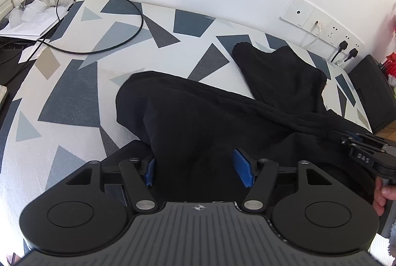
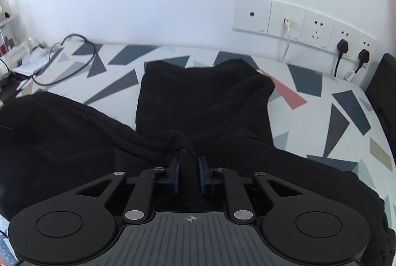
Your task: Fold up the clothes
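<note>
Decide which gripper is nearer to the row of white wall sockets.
Right. The right gripper, shut on the black fabric garment, faces the white wall sockets closely. The left gripper, open over the garment, sees them far off to its right.

Bright daylight, fisheye warp, soft edges

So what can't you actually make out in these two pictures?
- Black garment: its near part is hidden under the left gripper in the left wrist view, so its type stays unclear.
- Right gripper: fabric fills the gap, hiding the pads' faces in the right wrist view.
- Desk clutter: too small, cut by the left edge.
</note>
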The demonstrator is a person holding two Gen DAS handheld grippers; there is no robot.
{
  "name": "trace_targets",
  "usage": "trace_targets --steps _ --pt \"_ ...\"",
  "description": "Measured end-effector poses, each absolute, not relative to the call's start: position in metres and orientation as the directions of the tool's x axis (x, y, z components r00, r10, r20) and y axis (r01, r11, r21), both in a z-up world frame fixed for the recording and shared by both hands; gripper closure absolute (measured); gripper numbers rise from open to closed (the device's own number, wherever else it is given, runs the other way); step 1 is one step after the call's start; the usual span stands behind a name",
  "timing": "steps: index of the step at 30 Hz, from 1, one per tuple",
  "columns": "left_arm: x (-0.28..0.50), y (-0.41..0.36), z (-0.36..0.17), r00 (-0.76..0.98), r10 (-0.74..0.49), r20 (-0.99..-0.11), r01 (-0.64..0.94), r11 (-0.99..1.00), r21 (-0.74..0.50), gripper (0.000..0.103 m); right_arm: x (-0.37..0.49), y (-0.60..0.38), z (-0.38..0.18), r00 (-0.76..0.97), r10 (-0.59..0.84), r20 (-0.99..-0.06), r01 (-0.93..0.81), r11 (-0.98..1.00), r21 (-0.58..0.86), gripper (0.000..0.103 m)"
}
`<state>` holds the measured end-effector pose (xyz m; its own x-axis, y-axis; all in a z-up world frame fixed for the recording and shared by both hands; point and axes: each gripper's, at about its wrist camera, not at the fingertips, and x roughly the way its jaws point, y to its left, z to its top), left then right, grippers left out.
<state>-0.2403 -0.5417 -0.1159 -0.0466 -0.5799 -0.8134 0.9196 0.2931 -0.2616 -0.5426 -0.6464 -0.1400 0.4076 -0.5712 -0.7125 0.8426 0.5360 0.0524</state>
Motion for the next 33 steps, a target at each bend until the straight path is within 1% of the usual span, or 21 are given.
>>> trace_targets --steps 3,4,7,10,15,17,21,23,24,25,26,27,29,30,31,32,33 --pt "-0.231 -0.541 -0.108 -0.028 -0.612 -0.791 0.918 0.297 -0.263 0.039 -0.553 -0.625 -0.118 0.453 -0.602 -0.657 0.830 0.553 0.066 0.095" --pt "-0.227 -0.541 -0.105 -0.022 -0.622 -0.783 0.916 0.302 -0.265 0.038 -0.558 -0.616 -0.108 0.482 -0.602 -0.636 0.818 0.569 0.081 0.095" --pt "-0.213 -0.543 -0.095 -0.013 -0.649 -0.761 0.907 0.312 -0.282 0.033 -0.573 -0.588 -0.084 0.559 -0.566 -0.606 0.767 0.630 0.120 0.095" --pt "-0.205 -0.552 -0.091 -0.013 -0.664 -0.747 0.908 0.305 -0.287 0.032 -0.591 -0.566 -0.077 0.607 -0.474 -0.638 0.710 0.684 0.168 0.095" --pt "-0.221 -0.580 -0.101 -0.032 -0.661 -0.750 0.937 0.241 -0.253 0.032 -0.604 -0.540 -0.107 0.578 -0.314 -0.753 0.683 0.691 0.236 0.095" --pt "-0.236 -0.593 -0.112 -0.047 -0.644 -0.763 0.954 0.198 -0.226 0.032 -0.604 -0.537 -0.121 0.554 -0.300 -0.776 0.705 0.665 0.246 0.095" --pt "-0.275 -0.616 -0.140 -0.066 -0.595 -0.801 0.986 0.086 -0.146 0.032 -0.603 -0.538 -0.131 0.541 -0.310 -0.782 0.744 0.610 0.273 0.093" --pt "-0.290 -0.621 -0.150 -0.049 -0.587 -0.808 0.995 0.042 -0.091 0.032 -0.604 -0.536 -0.128 0.549 -0.312 -0.776 0.746 0.601 0.286 0.084" --pt "-0.296 -0.622 -0.154 -0.039 -0.583 -0.811 0.997 0.026 -0.067 0.032 -0.607 -0.537 -0.123 0.557 -0.320 -0.766 0.744 0.602 0.290 0.075" --pt "-0.300 -0.622 -0.158 -0.033 -0.578 -0.815 0.999 0.015 -0.051 0.032 -0.611 -0.539 -0.116 0.569 -0.334 -0.751 0.741 0.604 0.293 0.070" --pt "-0.302 -0.621 -0.160 -0.039 -0.570 -0.821 0.999 0.001 -0.048 0.033 -0.615 -0.541 -0.108 0.581 -0.348 -0.736 0.738 0.607 0.295 0.064" --pt "-0.304 -0.621 -0.163 -0.046 -0.560 -0.827 0.999 -0.012 -0.048 0.037 -0.619 -0.543 -0.101 0.592 -0.362 -0.720 0.735 0.609 0.297 0.064" --pt "-0.305 -0.617 -0.167 -0.055 -0.533 -0.844 0.998 -0.030 -0.046 0.064 -0.630 -0.556 -0.079 0.616 -0.412 -0.672 0.739 0.598 0.311 0.064" --pt "-0.306 -0.614 -0.168 -0.050 -0.531 -0.846 0.999 -0.035 -0.037 0.068 -0.636 -0.563 -0.066 0.626 -0.439 -0.644 0.742 0.590 0.319 0.064" --pt "-0.306 -0.612 -0.169 -0.047 -0.529 -0.847 0.999 -0.040 -0.030 0.075 -0.642 -0.571 -0.052 0.635 -0.478 -0.607 0.748 0.576 0.330 0.063" --pt "-0.305 -0.609 -0.169 -0.051 -0.523 -0.851 0.999 -0.044 -0.033 0.082 -0.648 -0.580 -0.038 0.639 -0.526 -0.561 0.757 0.556 0.342 0.060" --pt "-0.303 -0.607 -0.169 -0.057 -0.512 -0.857 0.998 -0.041 -0.042 0.083 -0.654 -0.589 -0.023 0.640 -0.573 -0.513 0.765 0.537 0.356 0.049"
